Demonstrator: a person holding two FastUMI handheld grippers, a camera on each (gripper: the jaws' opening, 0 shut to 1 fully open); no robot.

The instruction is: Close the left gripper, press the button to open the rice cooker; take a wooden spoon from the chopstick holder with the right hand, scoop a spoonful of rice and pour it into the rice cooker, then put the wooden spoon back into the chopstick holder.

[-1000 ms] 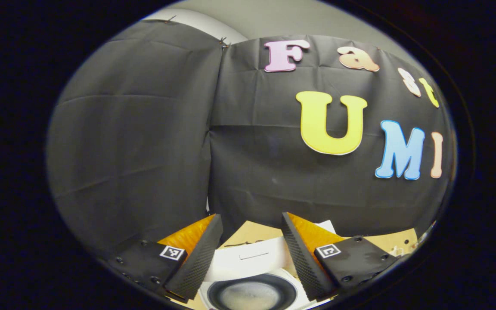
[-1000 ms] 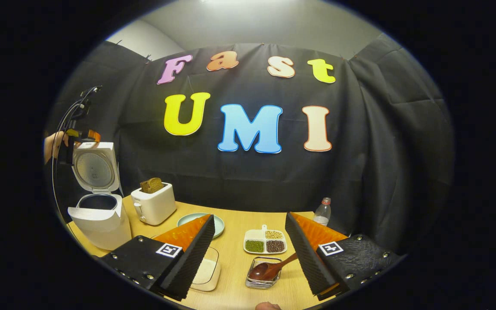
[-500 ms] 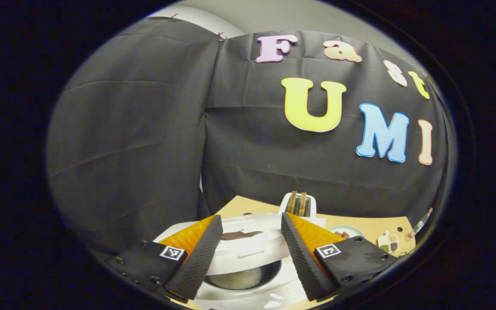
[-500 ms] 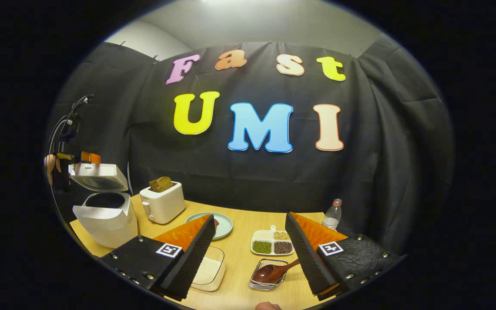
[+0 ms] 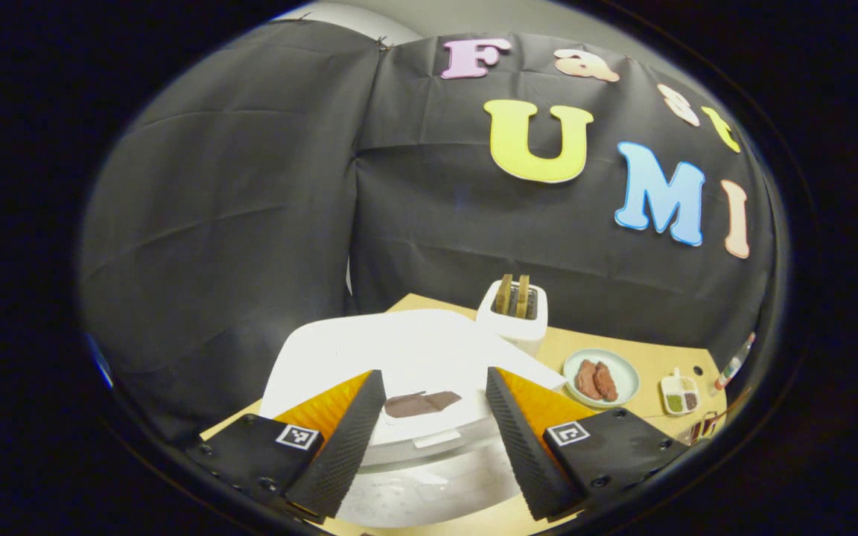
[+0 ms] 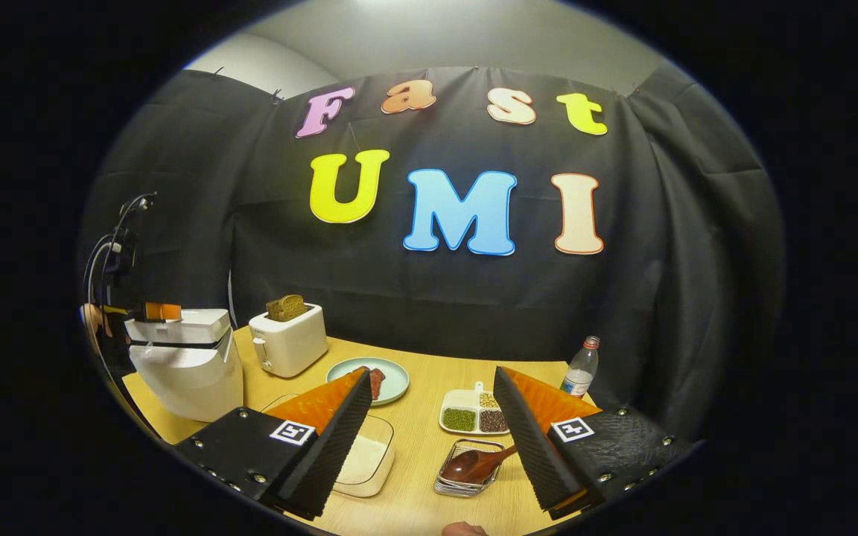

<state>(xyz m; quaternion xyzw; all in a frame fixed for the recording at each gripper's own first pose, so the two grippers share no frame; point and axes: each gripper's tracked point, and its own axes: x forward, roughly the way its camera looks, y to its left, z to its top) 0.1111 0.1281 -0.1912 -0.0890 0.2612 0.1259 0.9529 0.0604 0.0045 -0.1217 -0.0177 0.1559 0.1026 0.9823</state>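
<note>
The rice cooker [image 5: 414, 372] is seen lidded at the bench's [image 6: 429, 447] left end. With the left gripper [image 5: 429, 439] fingers spread, its button could be missed; the right gripper [image 6: 433, 439] is likewise held open.

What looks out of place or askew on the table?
The rice cooker's lid sits slightly ajar, a dark gap showing above the body. The wooden spoon lies slanted in the chopstick holder, handle over its rim. No spills seen.
</note>
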